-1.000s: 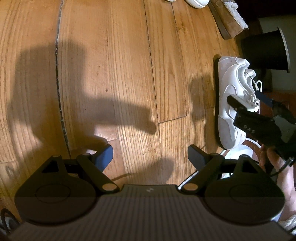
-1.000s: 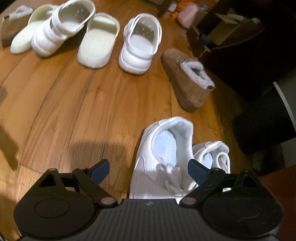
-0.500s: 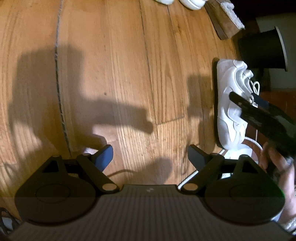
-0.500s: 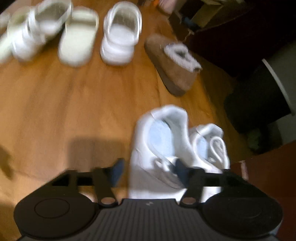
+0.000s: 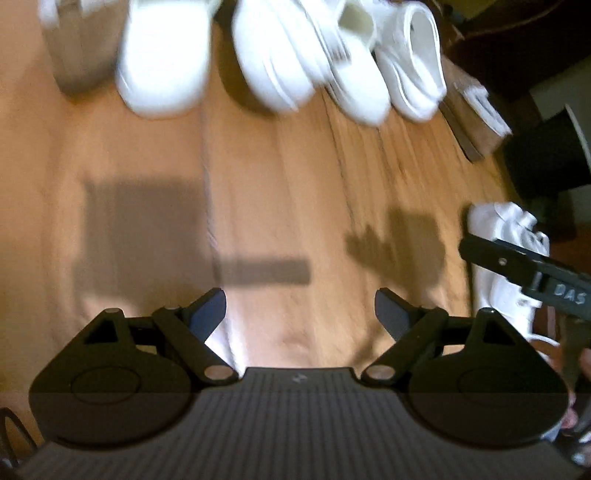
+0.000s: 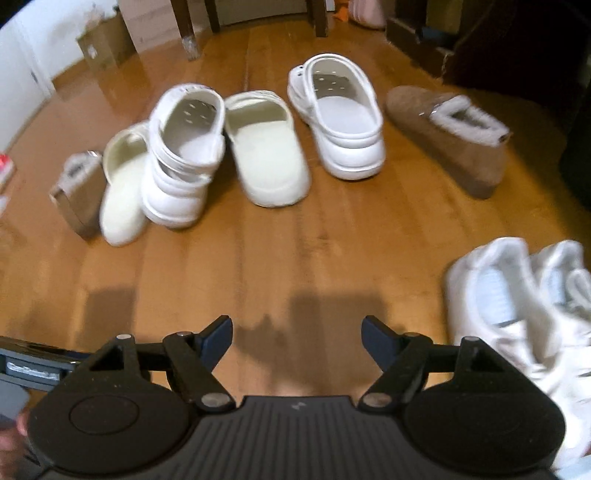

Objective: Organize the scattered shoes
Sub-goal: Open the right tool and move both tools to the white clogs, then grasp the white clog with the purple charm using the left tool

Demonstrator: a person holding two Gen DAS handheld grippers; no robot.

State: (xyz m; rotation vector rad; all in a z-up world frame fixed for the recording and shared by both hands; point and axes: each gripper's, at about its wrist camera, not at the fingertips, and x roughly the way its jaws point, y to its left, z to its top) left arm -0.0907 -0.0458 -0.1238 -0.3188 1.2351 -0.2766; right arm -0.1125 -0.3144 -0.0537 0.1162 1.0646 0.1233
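Both grippers hang open and empty over the wooden floor. In the right wrist view my right gripper (image 6: pixel 297 338) points at a row of shoes: a white clog (image 6: pixel 181 155) lying on a cream slipper (image 6: pixel 123 192), a second cream slipper (image 6: pixel 267 151), a second white clog (image 6: pixel 338 118), a brown fur-lined boot (image 6: pixel 450 136) and another at the left (image 6: pixel 79 188). Two white sneakers (image 6: pixel 517 314) stand side by side at the right. My left gripper (image 5: pixel 300 310) sees the same row, blurred, with a sneaker (image 5: pixel 502 266) at its right.
A cardboard box (image 6: pixel 105 44), chair legs (image 6: pixel 188 33) and dark furniture (image 6: pixel 491 40) stand behind the shoes. A black bin (image 5: pixel 546 155) stands by the sneakers. The right gripper's body (image 5: pixel 524 273) crosses the left wrist view.
My right gripper has drawn back and to the left from the sneakers, jaws wide again. My left gripper has tilted up, bringing the shoe row into its view.
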